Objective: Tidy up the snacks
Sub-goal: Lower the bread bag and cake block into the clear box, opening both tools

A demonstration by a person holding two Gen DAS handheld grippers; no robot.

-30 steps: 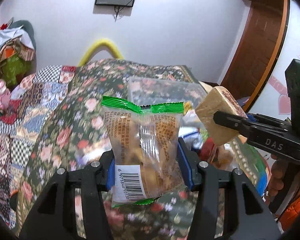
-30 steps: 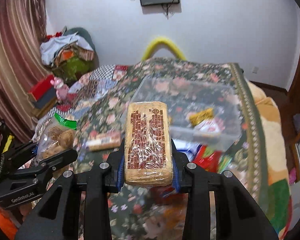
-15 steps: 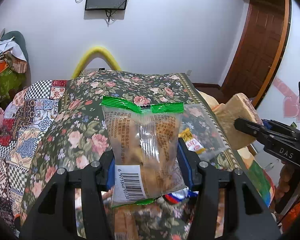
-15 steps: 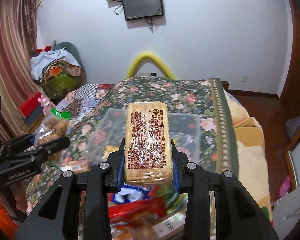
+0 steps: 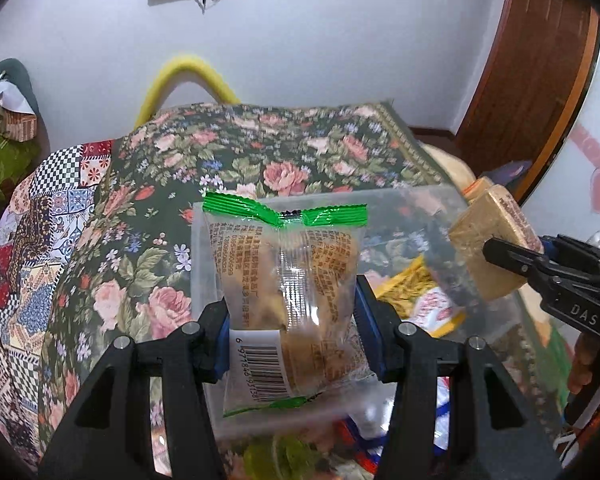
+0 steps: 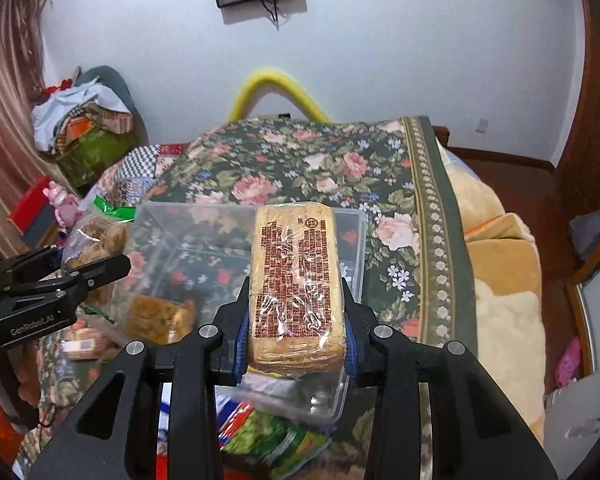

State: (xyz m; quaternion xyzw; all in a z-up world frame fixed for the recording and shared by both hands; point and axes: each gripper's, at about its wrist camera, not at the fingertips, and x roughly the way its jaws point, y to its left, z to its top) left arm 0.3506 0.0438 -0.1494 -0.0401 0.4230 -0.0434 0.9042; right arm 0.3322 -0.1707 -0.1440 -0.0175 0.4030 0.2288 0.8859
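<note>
You're holding one snack in each gripper above the clear plastic bin (image 6: 352,240) on the floral bedspread (image 5: 292,152).

Your left gripper (image 5: 292,316) is pinching a green-sealed clear snack bag (image 5: 288,280), and your right gripper (image 6: 296,320) is pinching a wrapped cracker block (image 6: 296,280). The bag's print is too small to read, its lower edge is blurring, and your fingers are covering both packs' sides. Loose packets (image 6: 268,436) beneath are blurring and getting cut off by the gripper frames. Compared with a second ago, both snacks are now hovering over the bin, with the yellow packet (image 5: 416,292) inside showing closer.
</note>
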